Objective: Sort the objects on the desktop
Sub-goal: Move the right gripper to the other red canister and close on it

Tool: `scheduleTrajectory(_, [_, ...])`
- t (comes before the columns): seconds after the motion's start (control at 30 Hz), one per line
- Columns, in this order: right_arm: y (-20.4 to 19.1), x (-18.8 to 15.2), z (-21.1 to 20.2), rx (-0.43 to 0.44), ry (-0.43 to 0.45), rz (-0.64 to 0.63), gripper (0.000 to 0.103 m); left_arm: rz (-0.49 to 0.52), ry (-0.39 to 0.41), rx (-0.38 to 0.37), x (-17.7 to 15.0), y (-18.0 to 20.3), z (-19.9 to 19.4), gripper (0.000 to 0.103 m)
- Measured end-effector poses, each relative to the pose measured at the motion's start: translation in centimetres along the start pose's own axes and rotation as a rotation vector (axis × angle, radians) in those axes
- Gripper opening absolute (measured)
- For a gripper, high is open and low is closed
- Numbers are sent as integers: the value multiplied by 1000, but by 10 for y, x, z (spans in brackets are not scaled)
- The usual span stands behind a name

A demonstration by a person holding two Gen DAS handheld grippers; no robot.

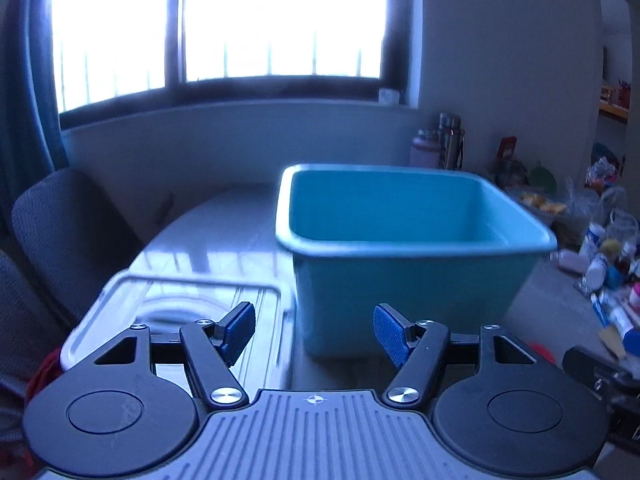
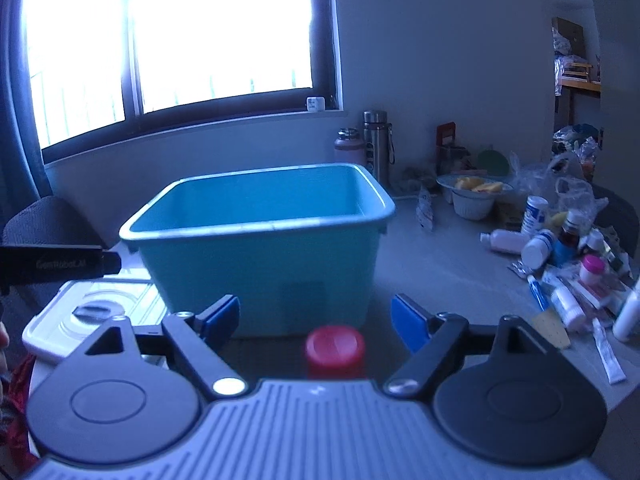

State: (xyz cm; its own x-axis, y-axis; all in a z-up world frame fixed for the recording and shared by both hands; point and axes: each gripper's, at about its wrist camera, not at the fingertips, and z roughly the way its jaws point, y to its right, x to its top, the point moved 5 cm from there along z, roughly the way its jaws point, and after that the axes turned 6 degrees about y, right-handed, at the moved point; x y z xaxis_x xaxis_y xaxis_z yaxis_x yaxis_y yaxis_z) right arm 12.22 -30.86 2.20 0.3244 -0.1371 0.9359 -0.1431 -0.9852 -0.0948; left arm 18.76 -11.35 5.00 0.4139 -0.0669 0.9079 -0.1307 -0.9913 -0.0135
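A teal plastic bin stands on the grey table straight ahead of both grippers, and no contents show inside it. My left gripper is open with nothing between its blue pads, just short of the bin's near wall. My right gripper is open too. A red-capped bottle stands low between its fingers, and neither pad touches it. A heap of small bottles, tubes and packets lies on the table to the right, also visible in the left wrist view.
A white-rimmed clear box lid lies left of the bin. Grey chairs stand at the table's left side. Flasks, a bowl of fruit and plastic bags sit along the back right. The left gripper's body juts in from the left.
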Motion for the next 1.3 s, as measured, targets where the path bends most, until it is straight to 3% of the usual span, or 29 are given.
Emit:
scheduleTrajectory(0.47, [1, -65, -50, -17, -38, -10, 83, 26, -85, 15, -77, -10, -40, 68])
scheduleTrajectory(0.77, [4, -92, -58, -19, -56, 13, 83, 38, -97, 0, -100, -9, -48, 68])
scheduleTrajectory(1.3, [15, -127, -29, -36, -71, 94, 83, 125, -147, -3, -120, -8, -41, 68])
